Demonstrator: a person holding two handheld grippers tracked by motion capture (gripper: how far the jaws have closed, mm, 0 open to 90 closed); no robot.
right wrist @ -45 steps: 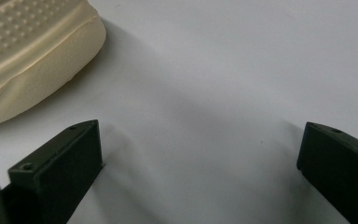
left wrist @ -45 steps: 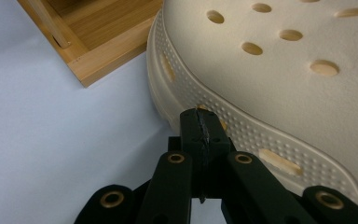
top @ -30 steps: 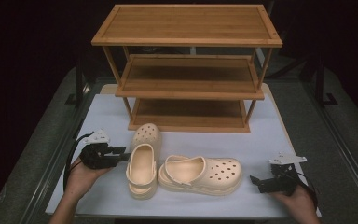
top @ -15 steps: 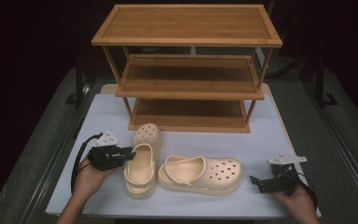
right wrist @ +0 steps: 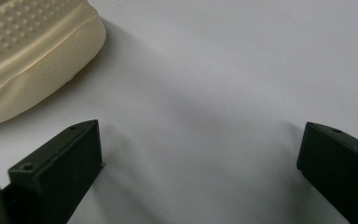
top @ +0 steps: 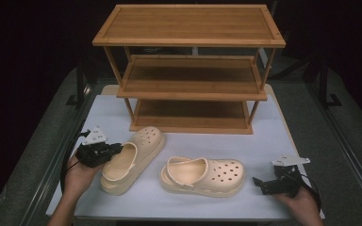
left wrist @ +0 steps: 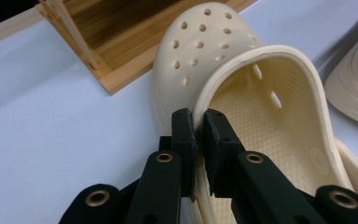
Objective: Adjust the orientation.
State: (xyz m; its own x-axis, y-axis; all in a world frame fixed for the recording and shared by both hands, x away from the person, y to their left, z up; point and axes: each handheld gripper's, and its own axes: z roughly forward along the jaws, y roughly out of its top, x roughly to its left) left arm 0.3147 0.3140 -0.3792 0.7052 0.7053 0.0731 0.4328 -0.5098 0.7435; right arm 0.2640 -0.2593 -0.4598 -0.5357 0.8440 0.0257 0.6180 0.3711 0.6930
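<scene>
Left gripper (left wrist: 198, 126) just pinched shut on clog (top: 132, 157) rim, lower left; lift slow, keep level. Right gripper (right wrist: 200, 154) wide open, empty.

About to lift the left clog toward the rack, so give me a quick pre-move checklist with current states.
1. Left gripper jaws on the left clog: ok, they have just been closing and now pinch its side wall.
2. Grip depth: cannot tell, only the pad tips overlap the rim.
3. Right gripper out of the way: ok, jaws wide open over bare table.
4. Right clog apart from the left one: ok, a gap shows in the high view.
5. Rack shelves free: ok, no shoes on them.
</scene>
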